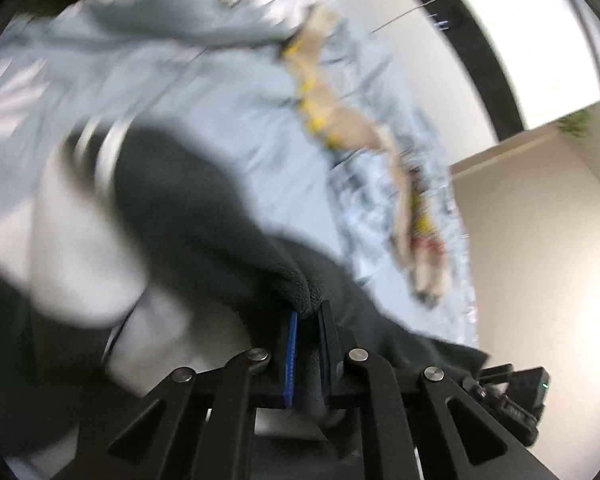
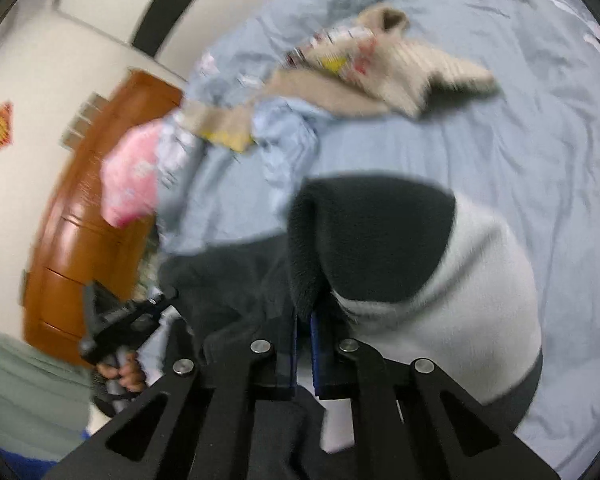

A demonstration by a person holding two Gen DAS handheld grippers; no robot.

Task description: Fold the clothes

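A dark grey and white fleece garment [image 1: 188,200] hangs between both grippers above a light blue bed. My left gripper [image 1: 308,312] is shut on a dark fleece edge, pinched between its blue pads. In the right wrist view the same fleece garment [image 2: 380,240] bulges in front of the camera, dark above and white to the right. My right gripper [image 2: 304,316] is shut on its dark edge. The left gripper [image 2: 116,320] and the hand holding it show at the lower left of the right wrist view. Both views are motion-blurred.
A beige knitted garment [image 2: 380,68] with a yellow and red print lies on the blue bed sheet [image 2: 520,140], also seen as beige garment [image 1: 340,112]. A pink item [image 2: 132,176] and crumpled blue bedding lie near a brown wooden door [image 2: 84,216].
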